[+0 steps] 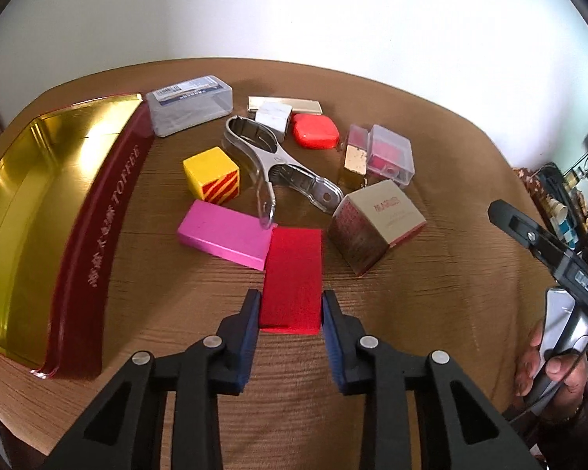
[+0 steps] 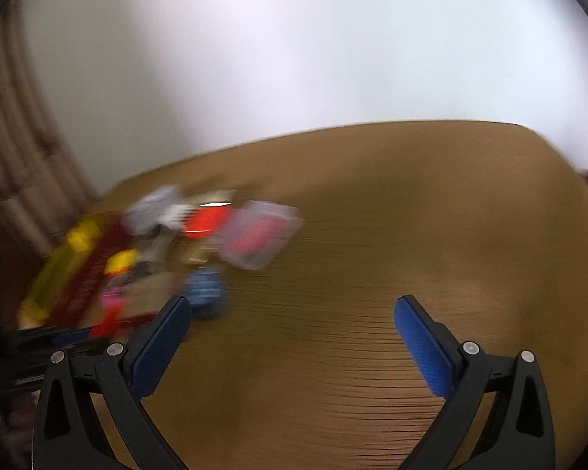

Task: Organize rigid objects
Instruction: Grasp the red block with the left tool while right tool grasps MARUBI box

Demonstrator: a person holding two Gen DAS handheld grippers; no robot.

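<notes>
My left gripper [image 1: 291,297] is shut on the near end of a flat red block [image 1: 294,262], with a blue pad pressed against each long side. The block's far end reaches the corner of a pink block [image 1: 223,235]. An open gold tin [image 1: 109,211] with dark red walls lettered TOFFEE lies at the left. My right gripper [image 2: 293,303] is open, with only bare brown table [image 2: 372,235] between its fingers. The right wrist view is blurred, and the pile of objects [image 2: 215,231] shows at its left.
Beyond the red block lie a yellow cube [image 1: 211,174], a metal clip [image 1: 278,164], a beige carton [image 1: 376,223], a clear box [image 1: 390,152] with red contents, a red-orange case [image 1: 315,131] and a clear plastic case [image 1: 188,103]. A hand [image 1: 545,360] shows at the right edge.
</notes>
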